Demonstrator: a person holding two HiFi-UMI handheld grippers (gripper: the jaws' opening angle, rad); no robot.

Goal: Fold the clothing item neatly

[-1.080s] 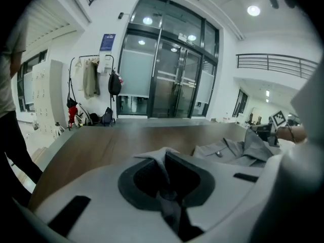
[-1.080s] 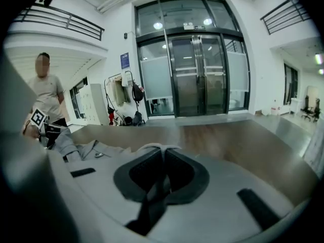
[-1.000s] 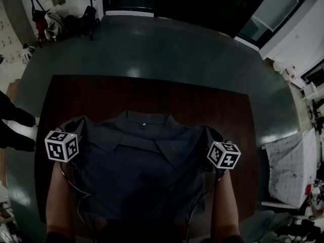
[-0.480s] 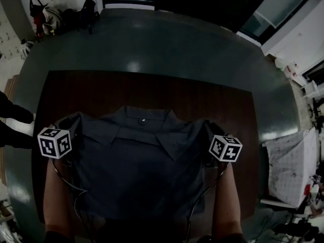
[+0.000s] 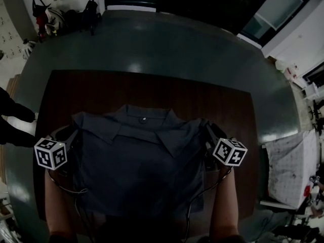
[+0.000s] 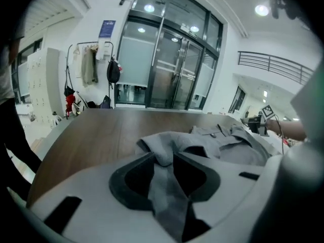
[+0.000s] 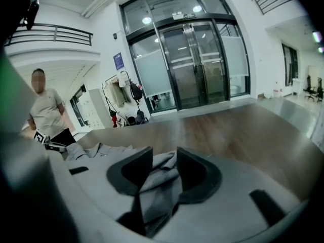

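Note:
A grey polo shirt (image 5: 142, 156) lies front up on the brown table (image 5: 152, 90), collar at the far side and hem toward me. My left gripper (image 5: 71, 136) is at its left shoulder, my right gripper (image 5: 208, 134) at its right shoulder. In the left gripper view the left gripper (image 6: 163, 158) has its jaws opening, with a strip of the shirt (image 6: 223, 146) lying slack in the gap. In the right gripper view the right gripper (image 7: 164, 158) is opening too, and crumpled shirt (image 7: 157, 178) sits loose between its fingers.
A person (image 7: 48, 113) stands beyond the table's left side; their dark legs (image 5: 12, 125) show at the head view's left edge. A rack with clothes and bags (image 5: 50, 14) stands at the far left. A white cloth-covered stand (image 5: 291, 166) is on the right.
Both grippers have drifted slightly outward and toward me. The shirt's shoulders have settled flatter on the table.

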